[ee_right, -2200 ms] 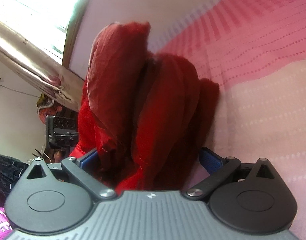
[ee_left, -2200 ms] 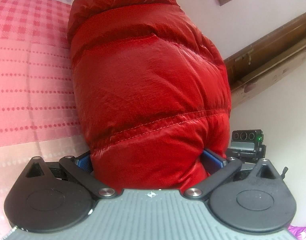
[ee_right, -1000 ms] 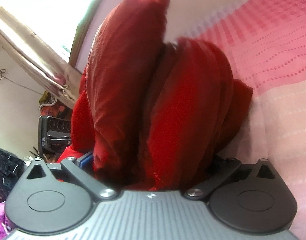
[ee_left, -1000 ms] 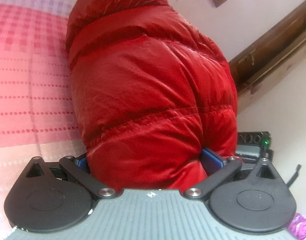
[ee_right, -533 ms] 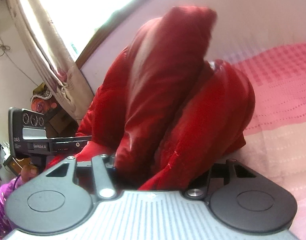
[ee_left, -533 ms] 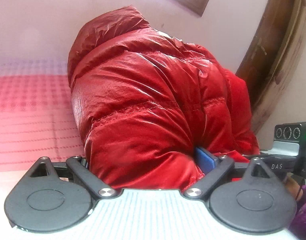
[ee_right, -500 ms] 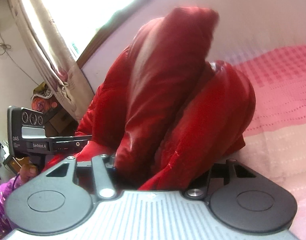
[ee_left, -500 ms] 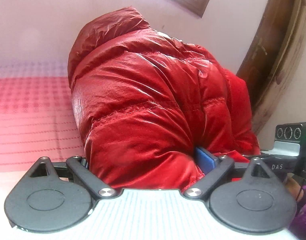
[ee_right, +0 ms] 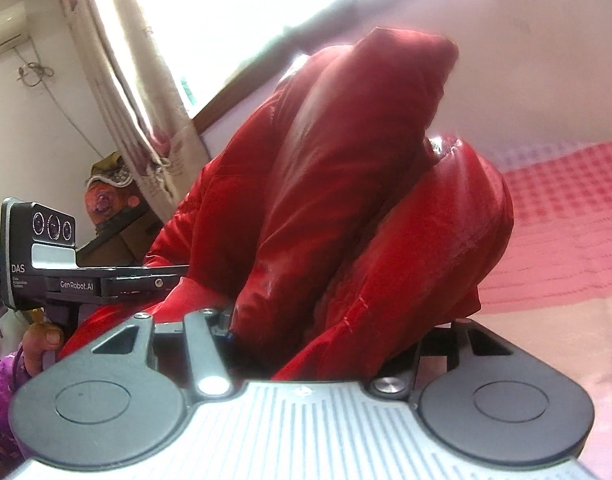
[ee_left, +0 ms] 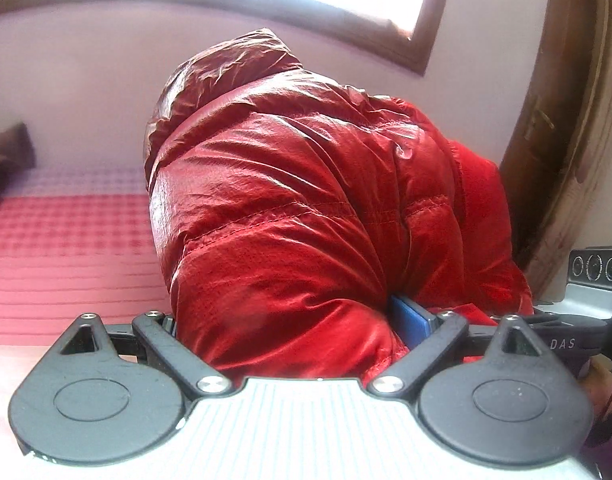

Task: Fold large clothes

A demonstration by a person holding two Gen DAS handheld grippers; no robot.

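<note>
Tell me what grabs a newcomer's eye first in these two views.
A puffy, shiny red down jacket fills the middle of both views, bunched between each claw's fingers. Behind it lies a pink checked bedspread, at left in the left view, at right in the right view. A bright window with a pale curtain glares at upper left of the right view.

- The left gripper (ee_left: 293, 320) has its jaws clamped on a thick fold of red quilted fabric — one blue pad shows at the right jaw, the other is buried.
- The right gripper (ee_right: 338, 336) is likewise closed on bunched red fabric, its fingertips hidden.
- In the right wrist view, the left hand (ee_right: 35, 344), in a purple sleeve, grips the left gripper's handle.
</note>
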